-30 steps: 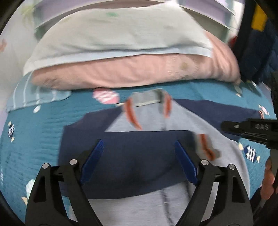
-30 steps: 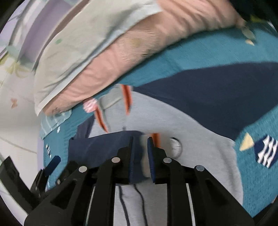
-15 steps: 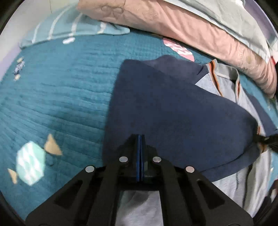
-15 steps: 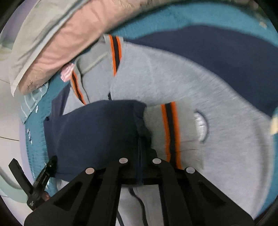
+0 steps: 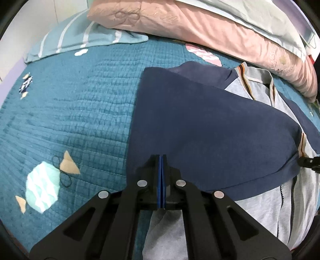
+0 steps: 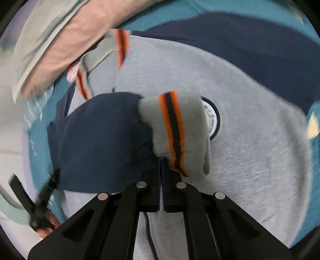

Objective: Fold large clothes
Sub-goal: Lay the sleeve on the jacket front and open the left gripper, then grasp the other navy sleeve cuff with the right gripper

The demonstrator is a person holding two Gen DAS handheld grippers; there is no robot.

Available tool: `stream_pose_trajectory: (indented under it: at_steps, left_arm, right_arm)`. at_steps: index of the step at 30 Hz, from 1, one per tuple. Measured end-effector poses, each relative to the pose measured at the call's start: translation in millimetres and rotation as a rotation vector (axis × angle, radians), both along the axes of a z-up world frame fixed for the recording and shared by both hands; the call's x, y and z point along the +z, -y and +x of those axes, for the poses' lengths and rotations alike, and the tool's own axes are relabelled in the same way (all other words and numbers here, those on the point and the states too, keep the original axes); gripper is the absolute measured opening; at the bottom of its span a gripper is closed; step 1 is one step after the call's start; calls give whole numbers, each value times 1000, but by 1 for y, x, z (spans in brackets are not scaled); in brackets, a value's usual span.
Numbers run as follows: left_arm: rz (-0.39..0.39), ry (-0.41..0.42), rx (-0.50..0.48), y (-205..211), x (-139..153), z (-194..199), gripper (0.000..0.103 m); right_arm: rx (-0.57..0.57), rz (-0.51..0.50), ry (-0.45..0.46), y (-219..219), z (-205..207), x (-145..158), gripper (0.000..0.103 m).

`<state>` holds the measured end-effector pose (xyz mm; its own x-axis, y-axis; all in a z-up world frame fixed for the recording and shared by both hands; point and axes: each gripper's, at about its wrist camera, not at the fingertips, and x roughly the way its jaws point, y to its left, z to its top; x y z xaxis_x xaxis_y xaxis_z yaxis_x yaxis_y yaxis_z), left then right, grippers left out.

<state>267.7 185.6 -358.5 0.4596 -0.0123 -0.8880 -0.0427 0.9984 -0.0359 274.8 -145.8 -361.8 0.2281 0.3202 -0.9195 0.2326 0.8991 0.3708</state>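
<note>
A grey zip jacket (image 5: 260, 210) with navy sleeves lies flat on the bed. One navy sleeve (image 5: 210, 130) is folded across its chest and ends in a grey cuff (image 6: 176, 128) with orange and navy stripes. My left gripper (image 5: 162, 158) is shut on the near edge of this sleeve, by the jacket's left side. My right gripper (image 6: 161, 160) points down at the sleeve (image 6: 100, 140) just beside the cuff. Its jaws are opening by a thin slit, and the gathered fabric is still pinched at the tips. The other sleeve (image 6: 250, 44) lies spread out to the far right.
The teal quilt (image 5: 70, 120) with fish patches covers the bed. A pink pillow (image 5: 200, 26) and a pale one (image 5: 260, 12) are stacked at the head, beside a striped light-blue pillowcase (image 5: 70, 40). A thin black loop (image 5: 62, 172) lies on the quilt at left.
My left gripper swung left and down from above the jacket to the sleeve's edge and closed. My right gripper sank, and the cuff came down onto the grey chest.
</note>
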Motion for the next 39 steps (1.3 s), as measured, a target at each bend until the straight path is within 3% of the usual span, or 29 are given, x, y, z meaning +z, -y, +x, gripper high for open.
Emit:
stream_pose_trajectory:
  at_steps: [3, 4, 5, 6, 7, 10, 14, 20, 24, 29, 39]
  left_arm:
    - [9, 8, -9, 3, 10, -4, 3]
    - [7, 12, -15, 6, 16, -6, 14]
    - [5, 20, -21, 8, 21, -8, 35]
    - [6, 35, -23, 10, 26, -10, 46]
    - [9, 62, -30, 15, 35, -13, 53]
    - [18, 91, -57, 34, 51, -18, 55]
    - [3, 127, -95, 65, 69, -20, 66]
    - [7, 154, -184, 134, 83, -17, 74]
    - [-17, 156, -226, 176, 87, -9, 74]
    - [-26, 162, -262, 224, 88, -2, 78]
    - [12, 212, -334, 319, 77, 14, 78]
  right_arm:
    - [-6, 29, 52, 1, -3, 18, 9]
    - [-11, 35, 60, 3, -5, 25, 24]
    - [-19, 34, 70, 6, -6, 29, 38]
    - [-44, 10, 100, 12, -11, 38, 64]
    - [-62, -14, 125, 19, -15, 47, 78]
    - [-98, -65, 170, 37, -24, 66, 90]
    - [-138, -76, 197, 67, -35, 79, 92]
    - [-211, -102, 194, 128, -55, 80, 93]
    - [-275, -106, 193, 170, -71, 82, 93]
    - [-321, -110, 262, 211, -88, 89, 93]
    - [-496, -159, 200, 345, -89, 62, 93]
